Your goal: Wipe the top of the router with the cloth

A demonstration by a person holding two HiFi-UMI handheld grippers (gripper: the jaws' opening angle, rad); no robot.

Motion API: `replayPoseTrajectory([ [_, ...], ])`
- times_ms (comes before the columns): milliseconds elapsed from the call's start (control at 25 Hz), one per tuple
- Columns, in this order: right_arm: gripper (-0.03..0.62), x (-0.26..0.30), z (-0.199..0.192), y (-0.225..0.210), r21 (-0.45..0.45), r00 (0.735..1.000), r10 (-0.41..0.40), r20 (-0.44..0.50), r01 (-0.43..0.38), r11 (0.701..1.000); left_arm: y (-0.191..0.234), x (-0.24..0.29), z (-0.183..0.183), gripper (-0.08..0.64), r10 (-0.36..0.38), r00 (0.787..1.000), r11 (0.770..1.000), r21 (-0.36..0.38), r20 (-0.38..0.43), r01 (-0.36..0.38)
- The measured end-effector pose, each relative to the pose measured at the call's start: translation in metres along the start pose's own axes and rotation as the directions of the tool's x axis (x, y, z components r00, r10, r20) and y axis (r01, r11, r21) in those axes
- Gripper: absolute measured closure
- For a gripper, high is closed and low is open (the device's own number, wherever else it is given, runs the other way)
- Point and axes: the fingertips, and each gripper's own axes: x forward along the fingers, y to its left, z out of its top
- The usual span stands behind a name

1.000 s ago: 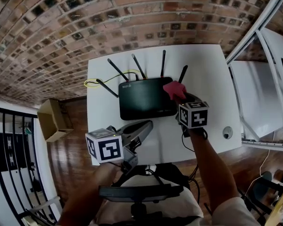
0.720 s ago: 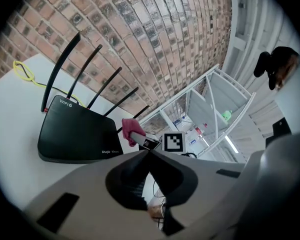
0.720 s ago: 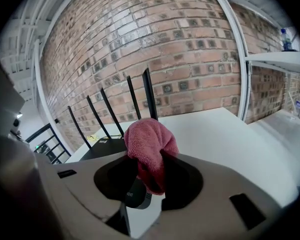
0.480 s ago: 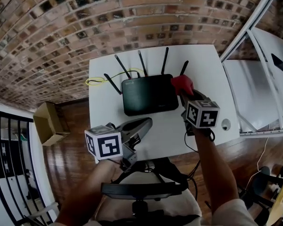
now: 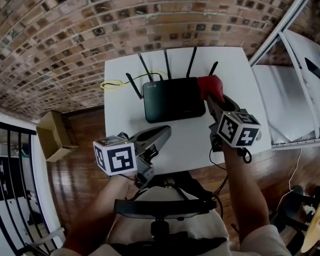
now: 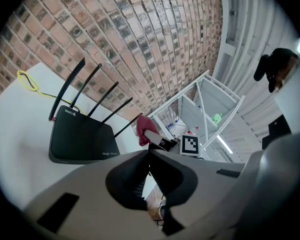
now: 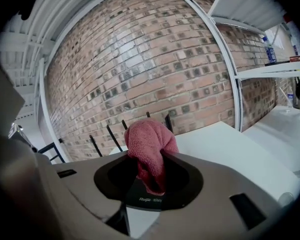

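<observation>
White table [image 5: 236, 74] bears router [image 5: 173, 100]; right claw [image 5: 213, 97] grips cloth [image 5: 208, 83].

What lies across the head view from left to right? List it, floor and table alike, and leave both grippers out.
cardboard box → yellow cable loop → router → cloth → white shelf
</observation>
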Motion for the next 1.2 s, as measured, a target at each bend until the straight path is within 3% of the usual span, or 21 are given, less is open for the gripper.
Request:
replayPoseTrajectory([
  [480,0.457,-0.036,0.000,0.051,0.013,0.997,0.059,0.055,-0.059,0.998,-0.006,-0.035,0.000,0.551,-0.032,0.998,0.999,-0.027,0.047,0.033],
  [880,0.457,-0.068,-0.008,0.085,0.072,0.996,0.073,0.050,-0.076,0.994,-0.029,-0.070,0.007,0.551,-0.075,0.993,0.997,0.012,0.089,0.074],
  [1200,0.459,-0.098,-0.016,0.102,0.071,0.996,0.077,0.039,-0.079,0.994,-0.041,-0.099,0.006,0.551,-0.066,0.991,0.997,0.044,0.115,0.061],
])
